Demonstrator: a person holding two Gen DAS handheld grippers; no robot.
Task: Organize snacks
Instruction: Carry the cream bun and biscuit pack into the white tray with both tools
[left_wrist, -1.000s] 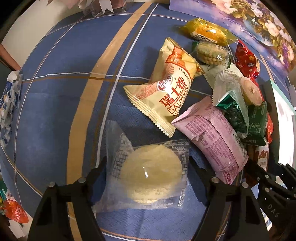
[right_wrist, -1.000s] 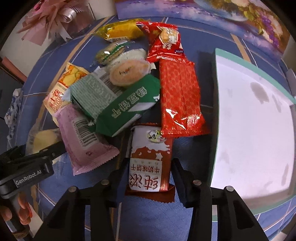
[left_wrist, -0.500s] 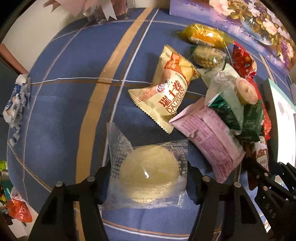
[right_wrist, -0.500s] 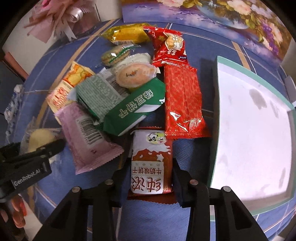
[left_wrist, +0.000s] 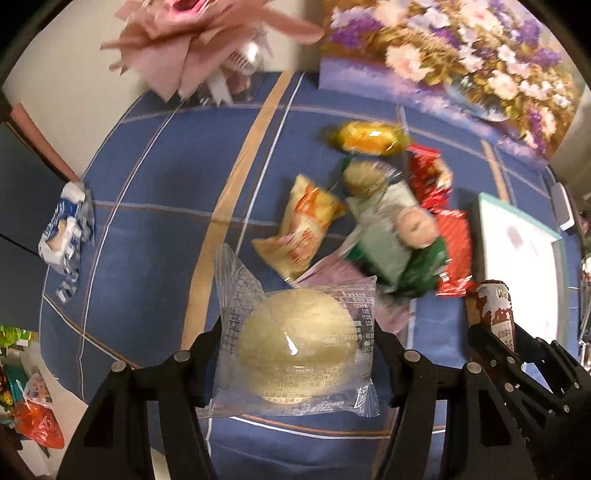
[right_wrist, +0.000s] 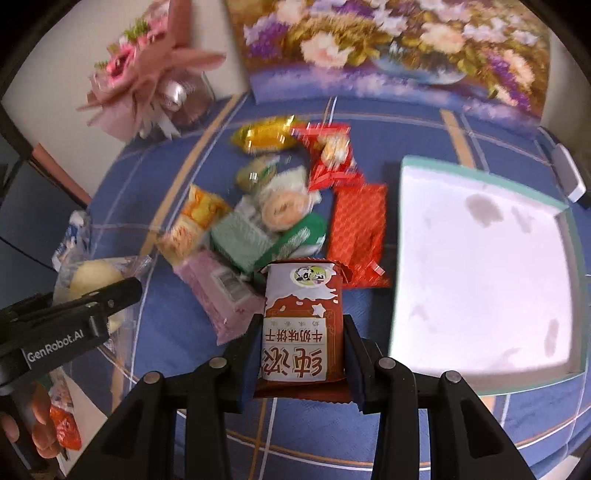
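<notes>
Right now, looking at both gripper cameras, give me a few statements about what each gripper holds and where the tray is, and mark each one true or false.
1. The left gripper is shut on the clear-wrapped round cake. True.
2. The right gripper is open with nothing between its fingers. False: it grips the brown biscuit pack.
3. The white tray already has snacks in it. False: none lie in it.
4. The snack pile lies left of the tray in the right wrist view. True.
5. The yellow-wrapped snack sits at the far end of the pile. True.
</notes>
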